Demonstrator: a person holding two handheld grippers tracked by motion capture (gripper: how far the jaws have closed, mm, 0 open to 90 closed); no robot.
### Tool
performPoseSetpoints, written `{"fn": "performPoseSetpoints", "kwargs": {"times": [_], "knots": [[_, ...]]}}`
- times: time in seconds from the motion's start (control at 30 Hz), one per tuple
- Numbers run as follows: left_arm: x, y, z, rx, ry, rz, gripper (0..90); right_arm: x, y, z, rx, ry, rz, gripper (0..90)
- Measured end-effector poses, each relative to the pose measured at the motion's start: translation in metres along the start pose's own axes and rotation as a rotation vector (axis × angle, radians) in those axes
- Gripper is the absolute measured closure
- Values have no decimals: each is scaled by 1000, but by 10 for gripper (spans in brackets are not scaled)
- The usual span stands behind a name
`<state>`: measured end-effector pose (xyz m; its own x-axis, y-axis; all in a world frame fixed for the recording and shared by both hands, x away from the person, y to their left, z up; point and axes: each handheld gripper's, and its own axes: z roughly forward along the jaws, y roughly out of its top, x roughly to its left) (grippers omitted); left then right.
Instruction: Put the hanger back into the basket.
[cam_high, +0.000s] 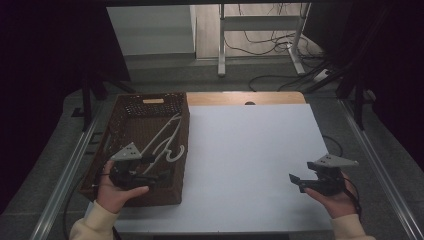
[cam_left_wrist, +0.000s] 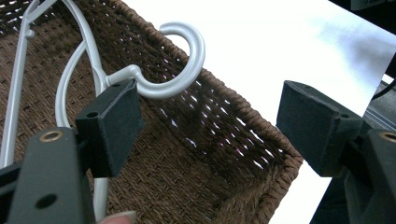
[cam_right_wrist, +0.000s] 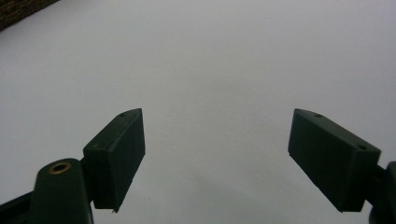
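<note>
Your left gripper (cam_left_wrist: 210, 135) hangs inside the brown wicker basket (cam_high: 131, 195), fingers spread wide, one beside the white hanger (cam_left_wrist: 180, 60) hook. Your right gripper (cam_right_wrist: 238, 158) hovers over the white desk (cam_high: 245, 150), fingers released. You have no readable writing here.

The basket (cam_left_wrist: 196, 154) is woven of rough brown wicker, with light seen through the gaps. The hanger (cam_left_wrist: 182, 60) looks like smooth white plastic with a slight sheen. The table (cam_high: 250, 160) is covered by a matt white sheet; bare wood (cam_high: 245, 98) is seen at its far edge. The claw pads (cam_right_wrist: 119, 154) are matt black.
</note>
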<state>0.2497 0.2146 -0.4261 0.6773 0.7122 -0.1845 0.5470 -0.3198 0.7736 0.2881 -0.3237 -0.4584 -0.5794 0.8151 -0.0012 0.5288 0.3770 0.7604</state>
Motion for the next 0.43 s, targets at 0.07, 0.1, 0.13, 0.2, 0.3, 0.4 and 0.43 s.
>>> {"fn": "performPoseSetpoints", "kwargs": {"times": [0.07, 0.1, 0.13, 0.2, 0.3, 0.4, 0.43], "knots": [[0, 0, 1, -1, -2, 0, 221, 0, 0, 0, 0, 2, -1, 187], [0, 0, 1, -2, -1, 0, 221, 0, 0, 0, 0, 2, -1, 187], [-1, 0, 1, -4, 0, -1, 221, 0, 0, 0, 0, 3, -5, 185], [-1, 1, 1, -5, 2, 1, 221, 0, 0, 0, 0, 4, -5, 185], [-2, 1, 0, -12, 9, -1, 219, 0, 0, 1, 0, 7, -5, 181], [-3, 1, 1, -17, 15, 1, 209, 0, -1, 1, 1, 7, -9, 177], [-4, 2, 1, -18, 16, 1, 204, -1, -1, 1, 2, 7, -9, 176]]}}
